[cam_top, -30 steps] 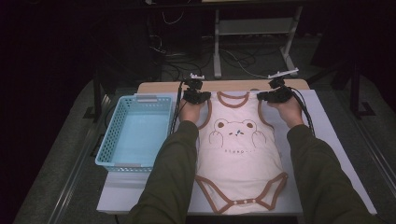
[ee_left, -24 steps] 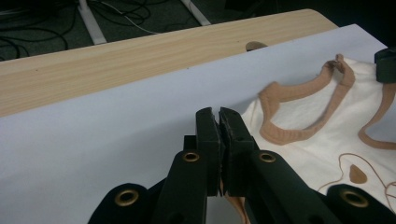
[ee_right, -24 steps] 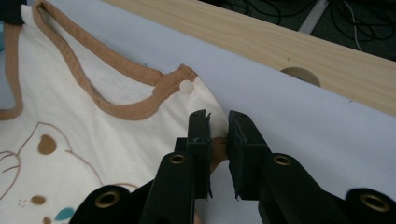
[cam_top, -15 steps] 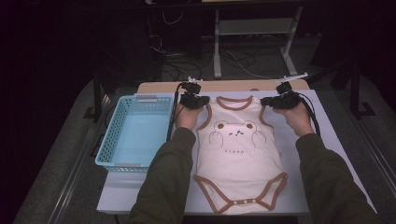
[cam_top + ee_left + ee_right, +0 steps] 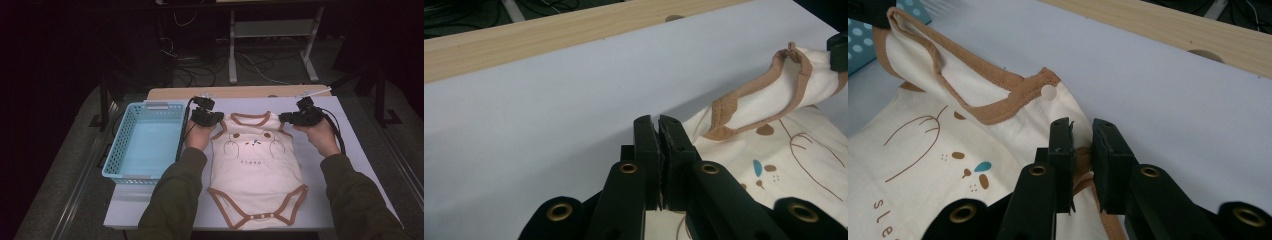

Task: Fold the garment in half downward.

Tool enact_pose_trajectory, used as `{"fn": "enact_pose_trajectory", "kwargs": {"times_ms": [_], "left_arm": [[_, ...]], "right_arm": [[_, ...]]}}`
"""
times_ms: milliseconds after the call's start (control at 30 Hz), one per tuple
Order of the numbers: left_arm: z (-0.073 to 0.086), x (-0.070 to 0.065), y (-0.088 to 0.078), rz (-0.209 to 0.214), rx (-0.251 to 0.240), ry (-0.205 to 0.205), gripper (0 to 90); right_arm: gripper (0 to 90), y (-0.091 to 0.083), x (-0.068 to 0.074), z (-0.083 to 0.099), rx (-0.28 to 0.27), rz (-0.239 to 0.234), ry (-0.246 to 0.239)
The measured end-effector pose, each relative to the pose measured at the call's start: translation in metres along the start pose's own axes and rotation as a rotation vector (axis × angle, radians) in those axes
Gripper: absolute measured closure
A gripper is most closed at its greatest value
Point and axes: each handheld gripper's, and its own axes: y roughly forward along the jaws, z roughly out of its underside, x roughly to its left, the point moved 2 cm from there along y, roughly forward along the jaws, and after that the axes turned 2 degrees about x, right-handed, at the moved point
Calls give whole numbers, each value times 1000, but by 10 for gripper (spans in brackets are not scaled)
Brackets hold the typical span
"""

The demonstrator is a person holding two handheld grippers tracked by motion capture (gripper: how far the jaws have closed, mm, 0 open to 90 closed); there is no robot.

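Observation:
A cream baby bodysuit [image 5: 257, 170] with brown trim and a bear face lies on a white sheet [image 5: 350, 165]. My left gripper [image 5: 212, 120] is shut on its left shoulder; in the left gripper view the jaws [image 5: 659, 131] are pressed together at the edge of the cloth [image 5: 784, 145]. My right gripper [image 5: 292, 118] is shut on the right shoulder, and in the right gripper view the brown trim [image 5: 1082, 152] is pinched between the jaws [image 5: 1082, 131]. The neckline [image 5: 993, 107] is raised off the sheet between the two grippers.
A light blue plastic basket [image 5: 117, 150] stands on the left of the table, beside the left forearm. A bare wooden strip [image 5: 240, 92] runs along the table's far edge. Dark floor with cables and a metal stand lies beyond it.
Both grippers have come toward the near side, bringing the bodysuit's shoulders with them. Its snap end has stayed in place.

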Motion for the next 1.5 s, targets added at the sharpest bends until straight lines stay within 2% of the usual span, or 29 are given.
{"fn": "enact_pose_trajectory", "kwargs": {"times_ms": [533,567,667,867,1100,1233,1500], "left_arm": [[19,-12,-9,22,22,21,869],[21,-13,-9,25,22,18,869],[25,-15,-11,32,27,31,869],[34,-15,-9,40,35,22,869],[40,-17,-14,50,39,20,869],[44,-23,-21,57,43,51,869],[51,-32,-32,64,47,82,869]], "right_arm": [[777,-6,7,22,4,-48,6],[872,-7,8,23,3,-47,4],[870,-10,11,27,-13,-56,-5],[873,-7,12,32,9,-60,-6],[874,-10,17,35,2,-72,-19],[874,-20,19,41,-5,-84,-20],[874,-31,23,49,-8,-108,-14]]}}
